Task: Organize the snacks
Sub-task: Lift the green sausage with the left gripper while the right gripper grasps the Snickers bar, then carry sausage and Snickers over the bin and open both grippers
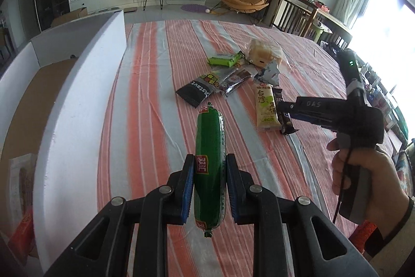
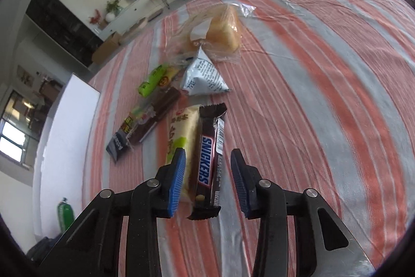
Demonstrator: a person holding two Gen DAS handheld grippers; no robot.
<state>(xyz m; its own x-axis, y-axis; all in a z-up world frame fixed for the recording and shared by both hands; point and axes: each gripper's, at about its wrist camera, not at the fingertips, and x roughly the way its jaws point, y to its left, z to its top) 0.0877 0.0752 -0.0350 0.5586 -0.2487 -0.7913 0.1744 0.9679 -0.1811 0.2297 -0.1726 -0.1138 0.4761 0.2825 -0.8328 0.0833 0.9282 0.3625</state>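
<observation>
Sorting is under way: a green sausage (image 1: 209, 168) is clamped between the blue pads of the left gripper (image 1: 210, 182) and is carried above the striped tablecloth (image 1: 145, 126), just beside the white wall of an open box (image 1: 77, 100) at the left. The sausage is judged to be meant for this box, so the wall must be cleared before the release is made.

The right gripper (image 2: 208, 182) is placed around a Snickers bar (image 2: 208, 160) that lies on the cloth; its jaws are apart, and no pad is seen pressing on the wrapper. The bar touches a pale yellow pastry pack (image 2: 181, 136), which could be caught by the left pad. Farther away a bread bag (image 2: 220, 30), a white triangular pouch (image 2: 203, 77) and several dark packets (image 2: 145, 126) are waiting.
</observation>
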